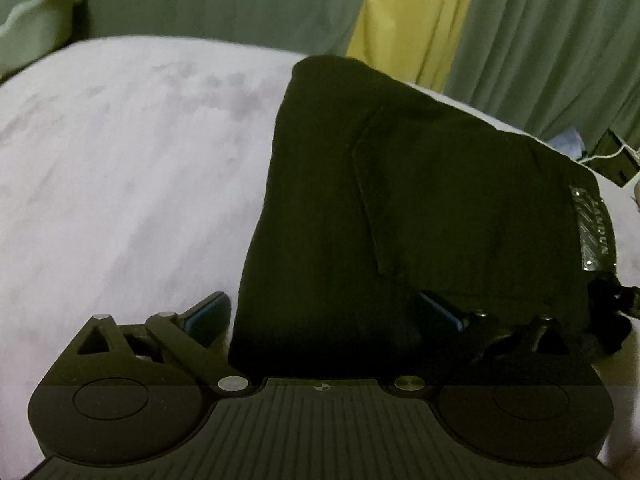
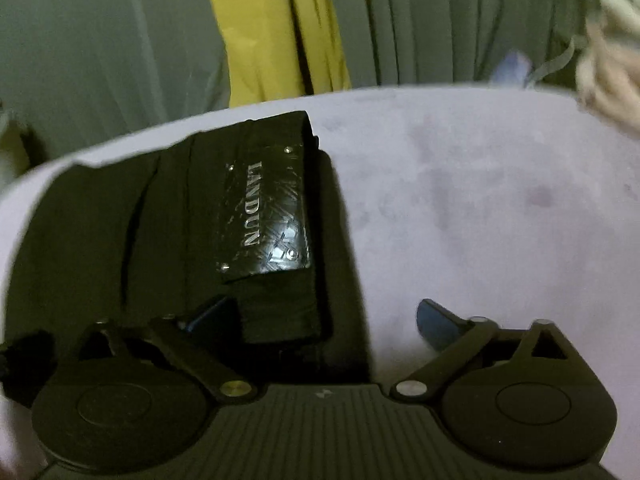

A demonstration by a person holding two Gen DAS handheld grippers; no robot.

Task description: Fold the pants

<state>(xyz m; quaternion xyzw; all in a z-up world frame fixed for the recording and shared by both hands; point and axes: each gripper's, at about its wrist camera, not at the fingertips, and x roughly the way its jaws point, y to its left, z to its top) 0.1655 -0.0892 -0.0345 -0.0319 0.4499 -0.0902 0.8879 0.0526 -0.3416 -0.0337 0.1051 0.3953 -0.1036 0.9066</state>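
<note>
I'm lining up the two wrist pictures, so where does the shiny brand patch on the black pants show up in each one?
Left wrist view: the brand patch sits at the far right edge of the folded pants, seen narrow and side-on.
Right wrist view: the patch lies left of centre, facing the camera, lettering readable.
Shared landmark: the yellow curtain strip behind the bed.
</note>
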